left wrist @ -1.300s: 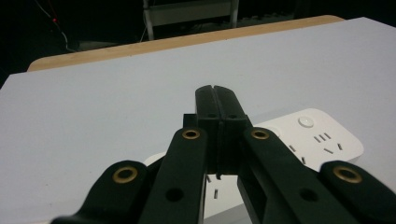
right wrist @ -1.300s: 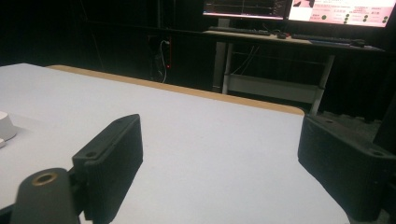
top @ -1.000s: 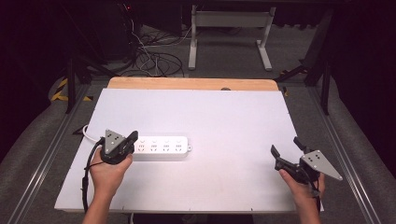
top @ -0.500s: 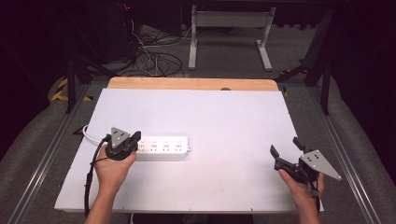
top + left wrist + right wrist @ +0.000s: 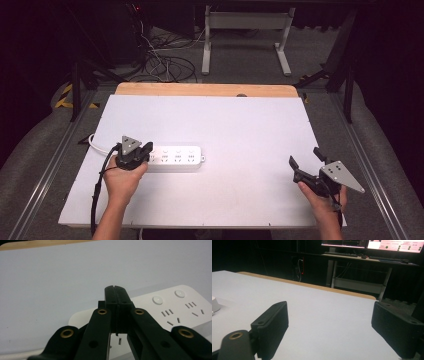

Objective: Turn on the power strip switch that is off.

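Right hand: at the near right corner of the white table top (image 5: 235, 125), a person's right hand holds the right gripper (image 5: 306, 159), well apart from everything else on the table.
Right gripper: its two black jaws stand wide apart with nothing between them; in the right gripper view (image 5: 329, 335) only bare white surface lies in the gap.
Left hand: at the near left, the left hand (image 5: 122, 180) holds the left gripper (image 5: 148, 147), a black cable trailing back along the forearm.
Left gripper: jaws pressed flat together with nothing caught between them; in the left gripper view (image 5: 115, 293) the closed tips sit over the left end of the power strip (image 5: 175, 312), though whether they touch it cannot be told.
Power strip: a white strip (image 5: 175, 157) lying flat, lengthwise across the table, left of centre, with a row of round buttons above its sockets; its white cord (image 5: 95, 144) curls off the left end.
Table edge: a wooden strip (image 5: 205, 90) runs along the far side.
Background: a dark floor with tangled cables (image 5: 165, 62) and a grey stand (image 5: 245, 35).
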{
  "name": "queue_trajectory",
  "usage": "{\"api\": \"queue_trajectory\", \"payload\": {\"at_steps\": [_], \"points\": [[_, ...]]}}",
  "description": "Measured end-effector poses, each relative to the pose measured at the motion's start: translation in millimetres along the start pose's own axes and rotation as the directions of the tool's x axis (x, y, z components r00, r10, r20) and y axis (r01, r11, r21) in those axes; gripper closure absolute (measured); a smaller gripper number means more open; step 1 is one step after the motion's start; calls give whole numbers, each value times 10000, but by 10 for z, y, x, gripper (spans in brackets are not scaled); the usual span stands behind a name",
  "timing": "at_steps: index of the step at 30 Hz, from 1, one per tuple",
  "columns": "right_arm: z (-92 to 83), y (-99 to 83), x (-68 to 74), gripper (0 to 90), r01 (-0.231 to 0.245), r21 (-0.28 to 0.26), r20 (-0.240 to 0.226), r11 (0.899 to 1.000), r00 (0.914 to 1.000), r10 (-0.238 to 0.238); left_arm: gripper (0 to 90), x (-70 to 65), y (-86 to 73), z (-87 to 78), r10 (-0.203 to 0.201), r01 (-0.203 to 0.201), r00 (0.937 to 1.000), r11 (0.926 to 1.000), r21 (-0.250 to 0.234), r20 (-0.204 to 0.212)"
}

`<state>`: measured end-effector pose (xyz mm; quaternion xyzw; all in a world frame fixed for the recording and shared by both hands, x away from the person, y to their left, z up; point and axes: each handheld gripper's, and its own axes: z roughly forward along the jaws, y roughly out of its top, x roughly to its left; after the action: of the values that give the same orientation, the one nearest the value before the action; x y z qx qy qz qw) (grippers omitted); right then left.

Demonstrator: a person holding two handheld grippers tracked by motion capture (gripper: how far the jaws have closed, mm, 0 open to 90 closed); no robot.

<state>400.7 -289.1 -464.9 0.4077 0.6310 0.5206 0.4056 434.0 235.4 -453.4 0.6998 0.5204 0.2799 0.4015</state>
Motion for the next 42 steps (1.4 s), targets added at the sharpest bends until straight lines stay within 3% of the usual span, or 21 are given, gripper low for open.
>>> {"api": "queue_trajectory", "payload": {"at_steps": [4, 30, 42], "points": [[-2, -1, -5, 147, -11, -2, 8, 10000, 10000, 11, 900, -7, 3, 22, -82, 82, 10000, 9999, 86, 18], [3, -9, 1, 147, 55, 90, -8, 9999, 10000, -55, 900, 32, -38, 197, 297, -251, 9987, 9937, 1092, -408], [2, -16, 1, 148, 48, 145, -37, 9999, 10000, -47, 900, 65, -44, 242, 225, -173, 9989, 9923, 1224, -408]]}}
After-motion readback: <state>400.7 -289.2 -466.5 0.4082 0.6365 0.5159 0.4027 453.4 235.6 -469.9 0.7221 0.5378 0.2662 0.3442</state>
